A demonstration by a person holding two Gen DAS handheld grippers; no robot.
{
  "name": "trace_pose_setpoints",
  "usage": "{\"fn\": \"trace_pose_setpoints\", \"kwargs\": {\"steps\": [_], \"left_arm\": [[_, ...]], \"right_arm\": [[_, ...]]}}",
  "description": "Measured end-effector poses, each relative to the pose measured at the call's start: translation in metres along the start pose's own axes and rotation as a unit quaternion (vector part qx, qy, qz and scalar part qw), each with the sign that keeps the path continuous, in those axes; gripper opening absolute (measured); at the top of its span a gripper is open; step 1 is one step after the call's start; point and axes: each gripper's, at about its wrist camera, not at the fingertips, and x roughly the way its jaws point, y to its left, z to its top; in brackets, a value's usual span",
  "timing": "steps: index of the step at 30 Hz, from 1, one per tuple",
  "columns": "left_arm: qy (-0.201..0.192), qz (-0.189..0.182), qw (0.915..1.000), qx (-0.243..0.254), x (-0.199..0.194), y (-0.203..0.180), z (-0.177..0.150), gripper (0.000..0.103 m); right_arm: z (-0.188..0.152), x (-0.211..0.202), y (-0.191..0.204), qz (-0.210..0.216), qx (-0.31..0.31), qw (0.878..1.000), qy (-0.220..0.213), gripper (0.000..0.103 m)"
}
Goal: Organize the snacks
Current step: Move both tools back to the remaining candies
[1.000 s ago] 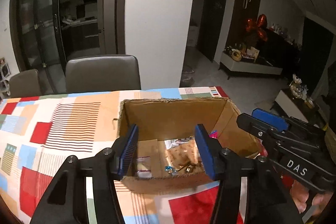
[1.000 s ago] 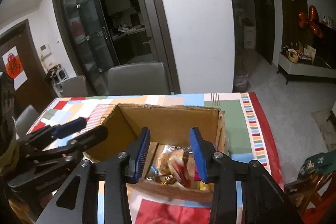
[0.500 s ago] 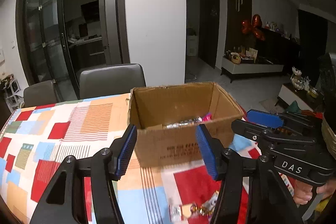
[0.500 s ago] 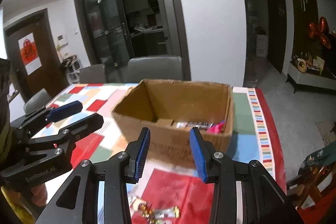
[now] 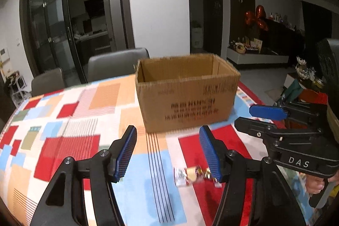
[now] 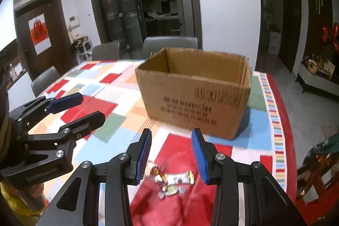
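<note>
An open-topped cardboard box [image 5: 186,94] [image 6: 195,99] stands on the patchwork tablecloth; I see its printed near wall and not what is inside. A small heap of wrapped candies [image 5: 190,176] [image 6: 171,180] lies on the cloth in front of it. My left gripper [image 5: 168,151] hovers just left of the candies, its jaws opening with nothing between them. My right gripper [image 6: 171,151] hangs over the same heap, jaws apart, pads off the wrappers. Each gripper shows in the other's view: the right gripper [image 5: 254,119] and the left gripper [image 6: 91,108].
Grey chairs [image 5: 115,65] [image 6: 169,43] stand behind the table. The cloth's red striped border [image 6: 281,120] marks the table's right edge, with a wooden chair [image 6: 317,162] beyond it. A hand [image 5: 315,183] holds the right gripper's handle.
Both grippers drew back from above the box toward the near side and sank. The box's contents dropped out of sight, and the candies on the cloth came into view. The left jaws widened slightly.
</note>
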Motion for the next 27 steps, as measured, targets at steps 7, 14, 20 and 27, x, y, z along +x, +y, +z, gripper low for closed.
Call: {"fn": "trace_pose_setpoints", "kwargs": {"steps": [7,14,20,27], "left_arm": [[0.039,-0.005,0.9992,-0.003,0.014,-0.003,-0.036,0.06],[0.078,-0.018,0.9968,0.004,0.034,-0.001,-0.061,0.06],[0.106,-0.022,0.9941,-0.003,0.051,0.003,-0.075,0.06],[0.127,-0.03,0.9914,-0.006,0.066,0.004,-0.084,0.06]], "right_arm": [[-0.027,0.018,0.006,0.011,-0.002,0.999,0.042,0.04],[-0.049,0.042,0.013,0.021,-0.013,0.996,0.087,0.04],[-0.062,0.068,0.014,0.023,-0.021,0.992,0.122,0.035],[-0.069,0.088,0.015,0.026,-0.026,0.989,0.144,0.035]]}}
